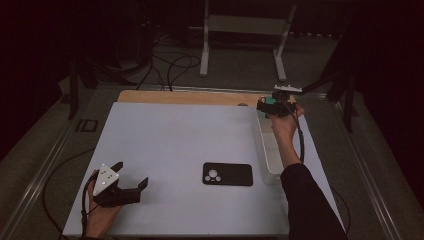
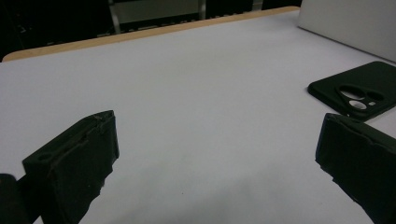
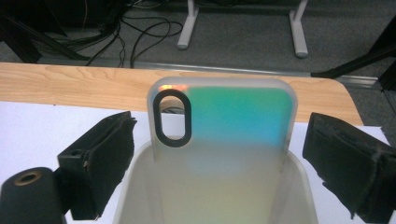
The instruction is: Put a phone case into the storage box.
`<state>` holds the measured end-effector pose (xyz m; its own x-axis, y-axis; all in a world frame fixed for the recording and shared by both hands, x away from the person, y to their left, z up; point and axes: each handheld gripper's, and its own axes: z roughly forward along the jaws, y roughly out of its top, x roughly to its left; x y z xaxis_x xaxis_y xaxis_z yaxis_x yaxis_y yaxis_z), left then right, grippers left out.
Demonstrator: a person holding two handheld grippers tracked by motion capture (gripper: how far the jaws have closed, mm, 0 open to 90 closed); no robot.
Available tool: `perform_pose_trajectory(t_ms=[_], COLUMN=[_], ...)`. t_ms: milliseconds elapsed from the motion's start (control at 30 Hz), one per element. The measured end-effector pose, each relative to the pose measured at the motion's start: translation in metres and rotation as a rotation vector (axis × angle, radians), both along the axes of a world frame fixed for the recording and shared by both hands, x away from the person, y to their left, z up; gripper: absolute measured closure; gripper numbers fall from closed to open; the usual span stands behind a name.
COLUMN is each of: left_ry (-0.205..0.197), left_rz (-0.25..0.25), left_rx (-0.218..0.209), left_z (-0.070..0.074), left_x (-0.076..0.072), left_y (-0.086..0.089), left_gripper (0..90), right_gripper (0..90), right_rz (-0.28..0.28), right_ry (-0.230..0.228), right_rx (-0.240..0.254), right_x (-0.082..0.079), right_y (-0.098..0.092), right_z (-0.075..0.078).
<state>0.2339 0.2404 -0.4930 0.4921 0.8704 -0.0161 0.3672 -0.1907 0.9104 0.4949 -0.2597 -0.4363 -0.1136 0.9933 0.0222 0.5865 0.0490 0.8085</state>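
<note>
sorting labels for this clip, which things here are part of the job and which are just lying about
Part of the job:
- iridescent phone case, standing in the bin between the open jaws of the right gripper
- translucent bin
- black phone case, flat on the white table

Just lying about:
- metal stand beyond the table
- floor cables

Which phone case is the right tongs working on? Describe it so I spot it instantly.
Find the white mat, then the translucent bin along its right edge. Standing at the bin's far end, between the open right tongs, is the iridescent clear case; the other case is black and lies flat.
</note>
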Motion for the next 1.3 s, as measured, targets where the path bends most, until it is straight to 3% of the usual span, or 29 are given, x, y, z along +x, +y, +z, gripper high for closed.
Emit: perform_pose_trajectory(t_ms=[200, 400, 533, 700, 733, 767, 800, 933, 1000, 1067, 1133, 1300], left_ry=[-0.001, -0.001, -0.001, -0.001, 0.001, 0.001, 0.001, 0.003, 0.001, 0.001, 0.0, -0.001], left_rz=[0.001, 0.002, -0.001, -0.002, -0.002, -0.002, -0.003, -0.003, -0.003, -0.002, -0.003, -0.005], left_rx=[0.002, 0.0, 0.003, 0.004, 0.006, 0.006, 0.006, 0.007, 0.005, 0.005, 0.004, 0.007], left_z=[0.0, 0.0, 0.0, 0.0, 0.0, 0.0, 0.0, 0.0, 0.0, 0.0, 0.0, 0.0], left_x=[0.0, 0.0, 0.0, 0.0, 0.001, 0.001, 0.001, 0.0, 0.0, 0.0, 0.0, 0.0], left_y=[0.0, 0.0, -0.001, -0.002, -0.002, -0.002, -0.002, -0.002, -0.002, -0.002, -0.002, -0.004], left_gripper=[0.0, 0.0, 0.0, 0.0, 0.0, 0.0, 0.0, 0.0, 0.0, 0.0, 0.0, 0.0], right_gripper=[9.2, 9.2, 9.2, 9.2, 9.2, 9.2, 9.2, 9.2, 9.2, 9.2, 9.2, 9.2], right_rz=[0.016, 0.068, 0.108, 0.182, 0.217, 0.217, 0.246, 0.294, 0.334, 0.343, 0.371, 0.399], right_ry=[-0.02, -0.048, -0.068, -0.102, -0.122, -0.122, -0.141, -0.161, -0.189, -0.201, -0.229, -0.252], right_rx=[-0.019, 0.024, 0.026, 0.039, 0.056, 0.056, 0.088, 0.104, 0.094, 0.086, 0.05, 0.039], right_x=[-0.012, -0.033, -0.045, -0.067, -0.078, -0.078, -0.089, -0.107, -0.125, -0.131, -0.147, -0.167], right_y=[-0.002, -0.005, -0.004, 0.001, 0.003, 0.003, 0.005, 0.008, 0.011, 0.012, 0.013, 0.013], right_z=[0.008, 0.014, 0.017, 0.025, 0.029, 0.029, 0.033, 0.036, 0.038, 0.038, 0.036, 0.03])
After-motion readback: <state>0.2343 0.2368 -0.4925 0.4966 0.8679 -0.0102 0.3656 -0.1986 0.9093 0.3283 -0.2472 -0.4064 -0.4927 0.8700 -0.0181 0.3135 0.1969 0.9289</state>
